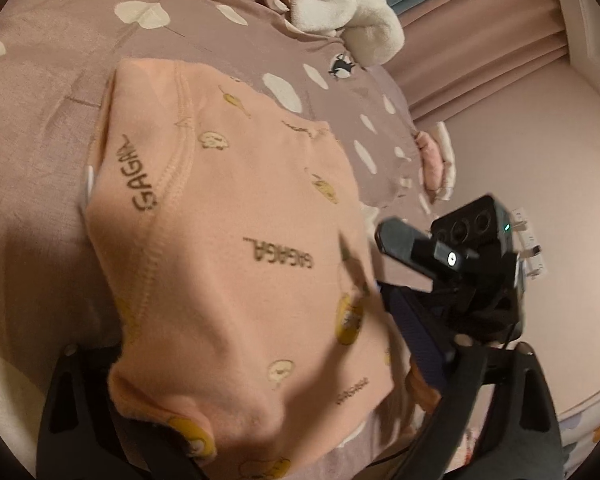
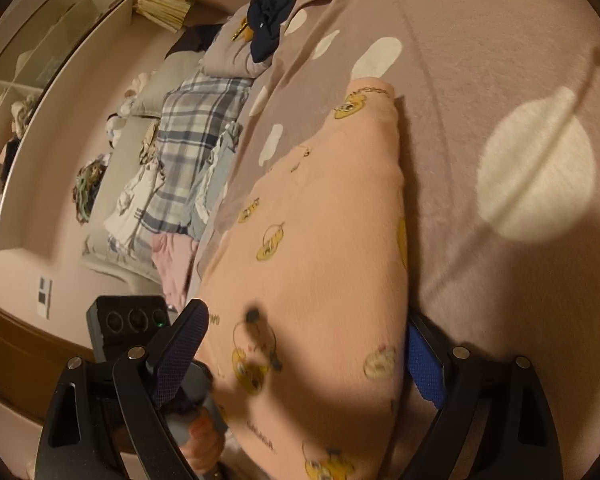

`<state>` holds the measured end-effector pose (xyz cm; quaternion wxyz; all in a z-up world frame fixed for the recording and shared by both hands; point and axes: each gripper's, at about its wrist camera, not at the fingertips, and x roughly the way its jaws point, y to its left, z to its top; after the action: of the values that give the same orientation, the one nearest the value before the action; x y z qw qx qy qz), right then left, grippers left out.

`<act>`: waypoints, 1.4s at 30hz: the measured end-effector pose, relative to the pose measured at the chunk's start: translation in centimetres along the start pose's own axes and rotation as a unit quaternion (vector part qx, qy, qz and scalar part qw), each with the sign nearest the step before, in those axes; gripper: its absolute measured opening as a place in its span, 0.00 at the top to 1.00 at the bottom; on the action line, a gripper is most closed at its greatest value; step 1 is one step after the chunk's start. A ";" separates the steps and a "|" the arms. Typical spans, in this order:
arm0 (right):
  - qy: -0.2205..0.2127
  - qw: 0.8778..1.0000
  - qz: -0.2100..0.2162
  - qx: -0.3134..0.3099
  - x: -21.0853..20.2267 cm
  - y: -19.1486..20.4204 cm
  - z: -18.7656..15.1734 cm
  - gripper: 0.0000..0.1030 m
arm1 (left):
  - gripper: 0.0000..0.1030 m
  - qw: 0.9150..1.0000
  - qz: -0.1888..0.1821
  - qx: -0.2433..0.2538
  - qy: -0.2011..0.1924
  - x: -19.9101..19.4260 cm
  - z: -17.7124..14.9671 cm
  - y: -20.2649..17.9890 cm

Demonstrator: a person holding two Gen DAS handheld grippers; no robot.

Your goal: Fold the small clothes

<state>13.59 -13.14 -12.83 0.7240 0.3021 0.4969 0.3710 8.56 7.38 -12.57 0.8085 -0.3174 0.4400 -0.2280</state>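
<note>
A small peach garment [image 1: 228,240] printed with yellow cartoon figures and "GAGAGA" lettering lies folded on the mauve bedspread [image 1: 52,92]; it also shows in the right wrist view [image 2: 328,248]. My left gripper [image 1: 284,408] is spread wide, with the garment's near end lying between its jaws. My right gripper [image 2: 304,356] is open too, its blue-padded fingers [image 2: 424,364] on either side of the garment's near end. The right gripper [image 1: 396,280] shows in the left wrist view at the garment's right edge.
A pile of white fleece and other clothes [image 1: 340,4] sits at the far end of the bed. Beside the bed lie a plaid cloth [image 2: 196,140], a pink cloth [image 2: 172,264] and white shelves [image 2: 40,92]. Pink curtains [image 1: 480,32] hang beyond.
</note>
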 end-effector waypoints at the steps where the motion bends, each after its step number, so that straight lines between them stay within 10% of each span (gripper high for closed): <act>1: 0.003 1.000 -0.001 0.000 0.3 0.1 0.3 0.11 | 0.22 1.000 0.006 -0.003 -0.002 0.0 0.0 0.2; 9: 0.001 1.000 -0.016 -0.021 1.3 0.6 0.6 0.14 | 0.42 0.999 0.026 -0.026 -0.020 0.2 0.4 1.1; 27: -0.033 0.986 -0.122 -0.109 1.0 2.7 -0.1 0.71 | 0.67 0.990 0.124 0.032 -0.052 0.5 0.0 -1.3; 42: -0.121 0.967 -0.131 -0.183 -7.1 8.0 -0.8 0.75 | 0.70 0.972 0.145 0.152 -0.105 -2.8 -0.7 -11.7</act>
<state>9.32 -14.75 -3.14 0.8640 0.1397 0.3641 0.3184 5.50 0.80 -2.94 0.9136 -0.1454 0.3539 -0.1379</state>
